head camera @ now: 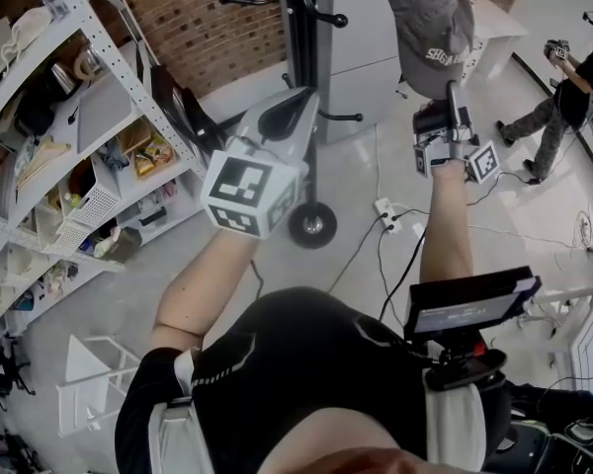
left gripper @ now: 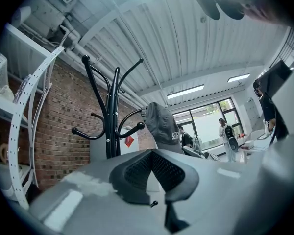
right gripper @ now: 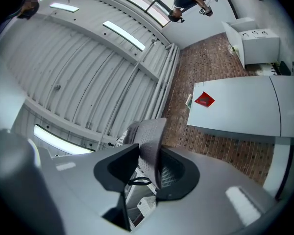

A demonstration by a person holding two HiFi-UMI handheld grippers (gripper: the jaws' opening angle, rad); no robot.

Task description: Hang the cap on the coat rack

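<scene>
The right gripper [head camera: 454,97] is clamped on what looks like the brim of the grey cap [head camera: 430,18]. It holds the cap up high, near the hooks of the black coat rack [head camera: 301,28] but not on one yet. The left gripper [head camera: 282,117] has its jaws together, with nothing in them. The cap looks light, soft and floppy, so I think the stiffer brim is the best place to hold it.

Place: lab-like workshop.
Walls: brick wall [head camera: 208,28] beyond the left claw [head camera: 292,112].
Storage: cluttered metal shelving [head camera: 69,117] left of it.
Floor: trailing power strip [head camera: 386,211] below the right claw [head camera: 453,97].
</scene>
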